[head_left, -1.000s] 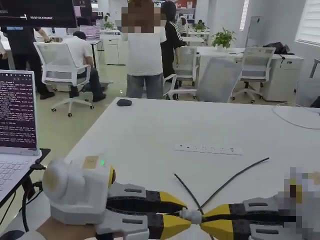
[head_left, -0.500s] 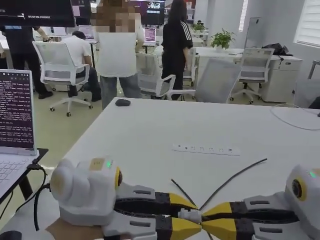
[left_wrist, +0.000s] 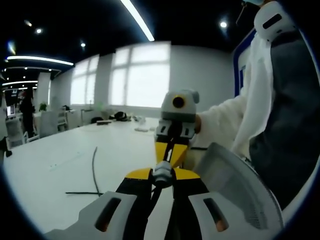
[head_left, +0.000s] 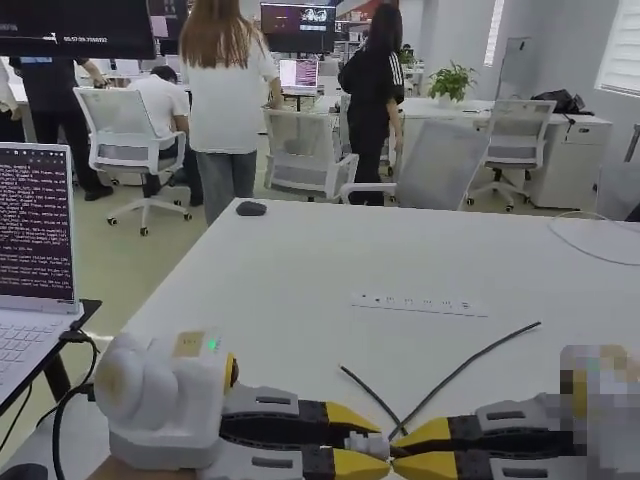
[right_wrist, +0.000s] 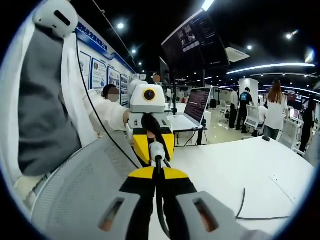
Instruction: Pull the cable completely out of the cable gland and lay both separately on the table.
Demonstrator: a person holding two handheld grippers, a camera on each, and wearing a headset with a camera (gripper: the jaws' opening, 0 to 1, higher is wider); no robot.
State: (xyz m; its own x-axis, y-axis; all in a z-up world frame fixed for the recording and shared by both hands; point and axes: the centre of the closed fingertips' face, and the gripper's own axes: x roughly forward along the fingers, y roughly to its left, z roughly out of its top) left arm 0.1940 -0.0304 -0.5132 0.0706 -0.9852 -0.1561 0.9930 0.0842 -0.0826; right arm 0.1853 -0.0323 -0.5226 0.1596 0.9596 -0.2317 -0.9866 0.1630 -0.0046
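Observation:
A small grey cable gland (head_left: 372,443) hangs just above the white table (head_left: 300,300), between two yellow-tipped grippers that meet tip to tip. My left gripper (head_left: 383,447) is shut on the gland (left_wrist: 162,172). My right gripper (head_left: 402,452) faces it and is shut on the black cable (right_wrist: 158,167) right behind the gland (right_wrist: 156,148). Two black strands of cable (head_left: 470,365) fan out from the grip point and lie on the table. The right gripper (left_wrist: 172,150) sits close behind the gland in the left gripper view.
An open laptop (head_left: 35,240) stands at the left edge. A flat white strip (head_left: 418,302) lies mid-table, a dark mouse (head_left: 250,208) at the far edge, a thin white cord (head_left: 590,245) at the right. People and office chairs (head_left: 300,150) stand beyond.
Both grippers stay tip to tip on gland and cable, a little lower in the picture. The people behind the table have walked leftward.

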